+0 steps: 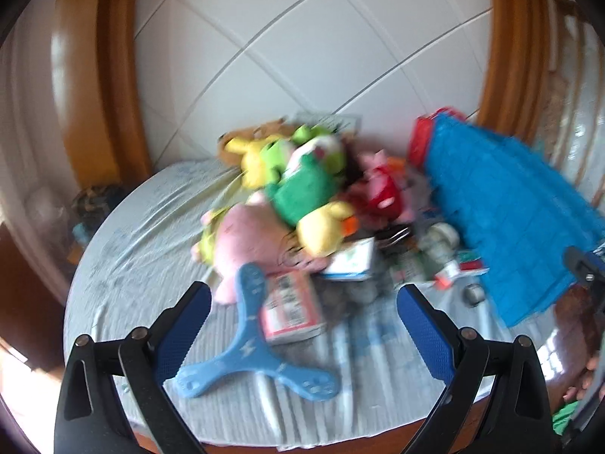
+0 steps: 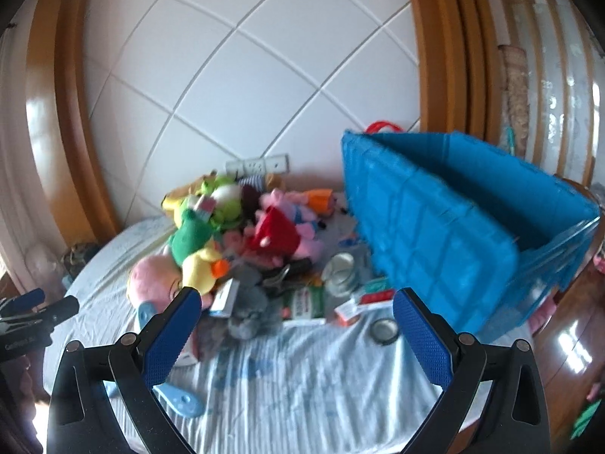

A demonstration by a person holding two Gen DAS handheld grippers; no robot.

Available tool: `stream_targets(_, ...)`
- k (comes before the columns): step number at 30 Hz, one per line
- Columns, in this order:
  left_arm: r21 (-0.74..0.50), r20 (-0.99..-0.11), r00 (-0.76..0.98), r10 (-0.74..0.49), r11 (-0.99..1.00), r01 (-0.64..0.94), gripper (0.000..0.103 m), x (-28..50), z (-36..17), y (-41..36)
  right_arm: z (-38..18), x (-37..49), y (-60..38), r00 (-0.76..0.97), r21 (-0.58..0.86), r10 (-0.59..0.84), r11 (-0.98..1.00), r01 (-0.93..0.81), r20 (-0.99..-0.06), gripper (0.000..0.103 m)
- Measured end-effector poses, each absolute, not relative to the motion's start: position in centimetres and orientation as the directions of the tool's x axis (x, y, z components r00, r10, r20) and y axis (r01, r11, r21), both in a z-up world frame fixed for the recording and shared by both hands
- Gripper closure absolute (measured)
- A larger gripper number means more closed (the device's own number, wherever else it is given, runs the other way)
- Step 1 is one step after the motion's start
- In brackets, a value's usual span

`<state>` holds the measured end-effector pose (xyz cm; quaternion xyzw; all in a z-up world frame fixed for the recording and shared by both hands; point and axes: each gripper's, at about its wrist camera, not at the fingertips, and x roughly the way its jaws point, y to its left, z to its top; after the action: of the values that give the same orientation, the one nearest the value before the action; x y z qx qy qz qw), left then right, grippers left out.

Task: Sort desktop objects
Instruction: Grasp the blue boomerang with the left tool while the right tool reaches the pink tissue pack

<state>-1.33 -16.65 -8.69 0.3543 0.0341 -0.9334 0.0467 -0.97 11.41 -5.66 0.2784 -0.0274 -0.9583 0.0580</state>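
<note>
A heap of soft plush toys point(image 2: 234, 234) and small boxes is seen on a round table draped in a pale striped cloth point(image 2: 302, 386). A blue plastic crate point(image 2: 446, 227) stands tilted at the right. A light-blue three-armed plastic boomerang point(image 1: 257, 352) lies near the front. The left gripper point(image 1: 302, 325) and right gripper point(image 2: 295, 329) are both held wide open, gripping nothing.

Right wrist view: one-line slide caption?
Open right gripper above a cloth-covered table, facing a plush toy pile beside a tipped blue bin.
</note>
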Motion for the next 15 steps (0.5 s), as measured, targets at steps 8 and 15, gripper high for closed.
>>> stream_targets(8, -0.048, -0.799, -0.588, -0.121, -0.963, 0.264, 0.003, -4.1, -16.7, -22.2, -13.2, -6.5, 6.9, -0.666, 0.167, -0.294, -0.954, 0.249, -0.686, 0.0)
stream_targets(15, -0.011, -0.845, -0.5, -0.192, -0.927, 0.374, 0.003, -5.5, -20.3, -24.1, -18.3, -12.1, 2.4, -0.539, 0.202, -0.378, -0.912, 0.357, -0.753, 0.0)
